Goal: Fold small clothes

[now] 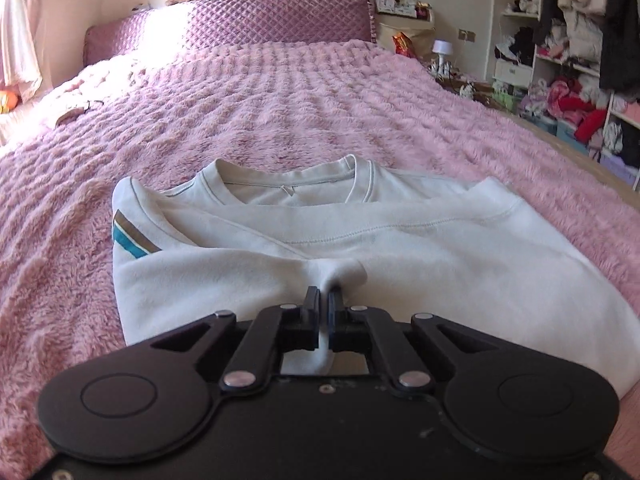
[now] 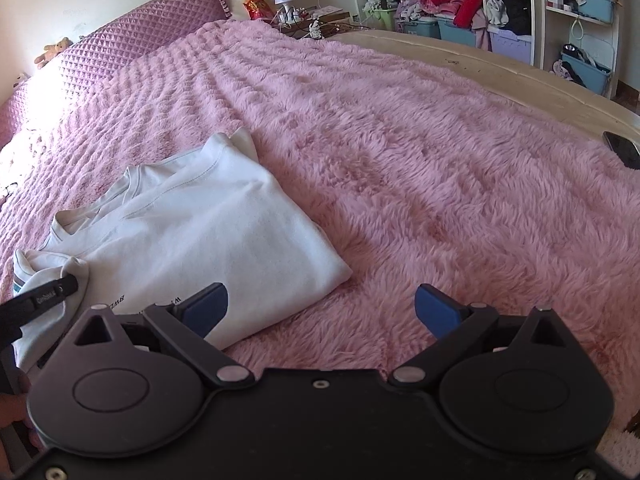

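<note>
The left hand-held gripper (image 1: 324, 300) pinches the white shirt's (image 1: 400, 256) near fold on the bed (image 1: 280, 100); the right hand-held gripper (image 2: 320, 312) gapes empty.

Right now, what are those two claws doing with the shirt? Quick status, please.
Left claw shut, pinching the white shirt. Right claw open, empty, over the pink blanket. Shirt partly folded. Nothing in the way.

We are holding the right tool (image 2: 320, 312) wide open over the pink blanket (image 2: 420, 168), just beside the white shirt (image 2: 208, 232); the left tool (image 2: 66, 286) is pinching its fabric.
</note>
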A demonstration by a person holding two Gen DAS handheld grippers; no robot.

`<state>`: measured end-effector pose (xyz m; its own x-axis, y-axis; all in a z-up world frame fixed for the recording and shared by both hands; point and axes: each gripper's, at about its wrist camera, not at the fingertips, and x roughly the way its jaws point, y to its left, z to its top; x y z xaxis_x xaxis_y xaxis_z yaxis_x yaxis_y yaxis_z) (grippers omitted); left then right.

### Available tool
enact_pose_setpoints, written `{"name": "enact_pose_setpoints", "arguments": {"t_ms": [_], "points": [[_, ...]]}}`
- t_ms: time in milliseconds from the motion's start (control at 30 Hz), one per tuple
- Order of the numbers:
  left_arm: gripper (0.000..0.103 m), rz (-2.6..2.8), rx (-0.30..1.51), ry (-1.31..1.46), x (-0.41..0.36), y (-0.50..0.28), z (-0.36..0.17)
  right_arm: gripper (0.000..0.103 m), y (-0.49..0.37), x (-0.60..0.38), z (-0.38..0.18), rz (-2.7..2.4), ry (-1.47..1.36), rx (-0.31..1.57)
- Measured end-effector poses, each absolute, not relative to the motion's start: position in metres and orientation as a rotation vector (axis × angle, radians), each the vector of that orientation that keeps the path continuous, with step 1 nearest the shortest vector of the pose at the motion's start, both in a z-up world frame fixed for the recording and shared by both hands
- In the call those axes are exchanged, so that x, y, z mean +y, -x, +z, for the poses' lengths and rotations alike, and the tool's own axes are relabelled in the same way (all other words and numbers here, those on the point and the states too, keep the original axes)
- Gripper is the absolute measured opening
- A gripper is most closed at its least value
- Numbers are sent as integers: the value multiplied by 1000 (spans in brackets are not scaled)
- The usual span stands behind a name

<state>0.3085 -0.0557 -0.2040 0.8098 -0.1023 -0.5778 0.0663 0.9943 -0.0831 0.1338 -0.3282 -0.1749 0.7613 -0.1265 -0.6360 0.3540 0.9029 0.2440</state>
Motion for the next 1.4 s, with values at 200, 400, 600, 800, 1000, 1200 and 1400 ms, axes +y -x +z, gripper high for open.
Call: {"name": "enact_pose_setpoints", "arguments": {"t_ms": [200, 400, 600, 800, 1000, 1200, 1400], "points": [[0, -238, 540, 526, -18, -299, -182, 101, -133, -332, -177, -272, -388, 664], [0, -547, 453, 826, -29, -296, -153, 101, -131, -337, -172, -282, -387, 645], [0, -823, 579, 965, -102, -299, -169, 101, -124, -354, -165, -332, -408, 619], [2, -752, 985, 952, -147, -306, -264, 101, -119, -373, -161, -380, -436, 603], [42, -774, 824, 954, -99, -286, -215, 101, -121, -374, -158, -240, -502, 556], [47, -517, 751, 833, -19, -265, -196, 82, -146, -358, -166, -86, -583, 550], [47, -412, 818, 945, 25, -244, -227, 61, -173, -352, -182, -79, -670, 630]]}}
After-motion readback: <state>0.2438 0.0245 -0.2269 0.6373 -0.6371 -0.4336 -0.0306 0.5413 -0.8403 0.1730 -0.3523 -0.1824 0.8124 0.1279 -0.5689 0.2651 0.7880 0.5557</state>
